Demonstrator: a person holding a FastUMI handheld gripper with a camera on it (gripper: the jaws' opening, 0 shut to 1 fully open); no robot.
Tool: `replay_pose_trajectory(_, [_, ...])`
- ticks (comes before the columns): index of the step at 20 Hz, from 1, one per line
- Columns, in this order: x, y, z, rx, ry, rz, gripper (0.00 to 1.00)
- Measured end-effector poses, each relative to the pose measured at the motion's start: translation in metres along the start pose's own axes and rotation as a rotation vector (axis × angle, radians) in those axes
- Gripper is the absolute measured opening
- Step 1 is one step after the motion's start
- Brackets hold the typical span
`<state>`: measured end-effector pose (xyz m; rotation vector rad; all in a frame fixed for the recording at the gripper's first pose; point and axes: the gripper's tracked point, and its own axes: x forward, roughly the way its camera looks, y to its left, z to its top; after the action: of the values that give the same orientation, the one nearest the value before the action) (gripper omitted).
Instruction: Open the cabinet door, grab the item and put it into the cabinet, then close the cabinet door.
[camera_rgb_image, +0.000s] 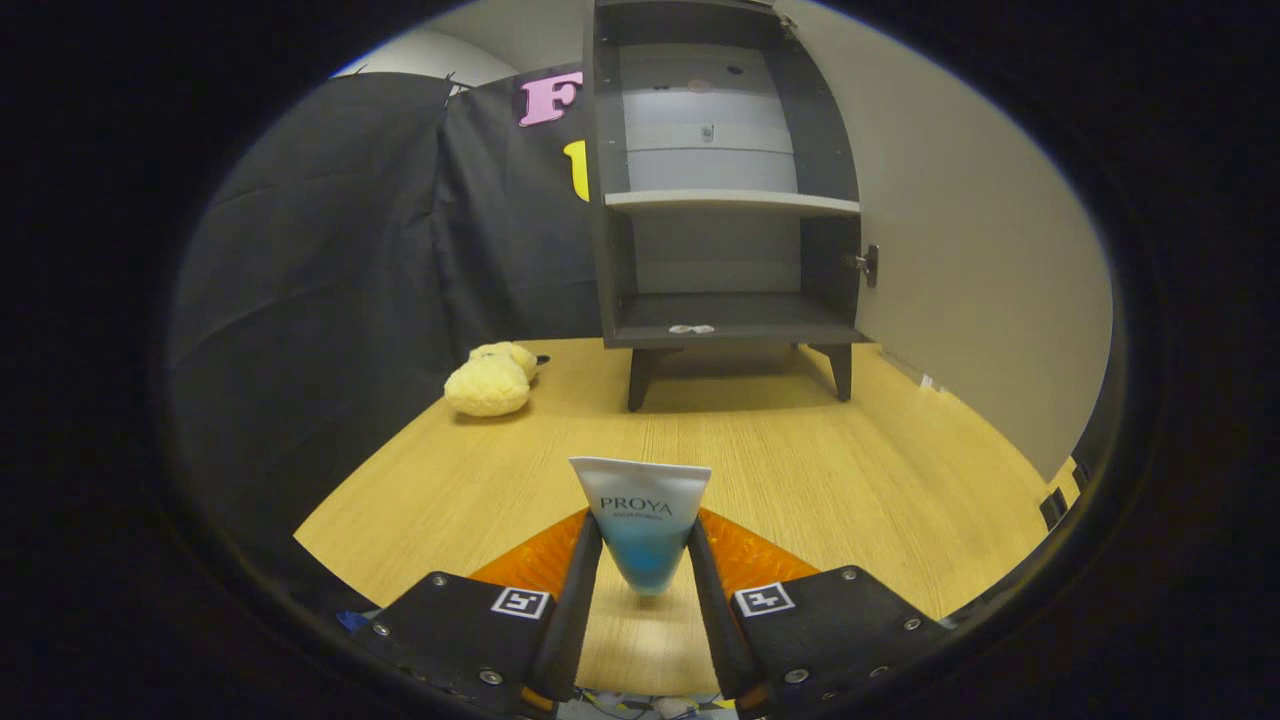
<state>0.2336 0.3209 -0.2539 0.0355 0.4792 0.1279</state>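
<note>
A white and blue cosmetic tube (642, 520) stands crimped end up between my fingers, and my gripper (643, 555) is shut on it, both fingers pressing its sides. It hangs a little above the wooden table (800, 470). Beyond the fingers, at the table's far side, stands a dark grey cabinet (722, 200) on short legs. Its door (960, 230) is swung wide open to the right, with a round knob (866, 264) on its inner edge. Inside are a light middle shelf (730, 203) and a dark bottom shelf (730, 318) with a small pale object (692, 329) at its front lip.
A yellow plush toy (492, 380) lies on the table to the left of the cabinet's legs. Black cloth (350, 280) walls off the left side. The open door spans the right side down to the table's edge.
</note>
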Motion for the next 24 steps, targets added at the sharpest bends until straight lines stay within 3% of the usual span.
replay_pose_trajectory(14, [0.018, -0.049, 0.209, -0.051, -0.206, -0.005, 0.53])
replay_pose_trajectory(24, [0.085, -0.062, 0.341, -0.046, -0.295, 0.006, 0.53])
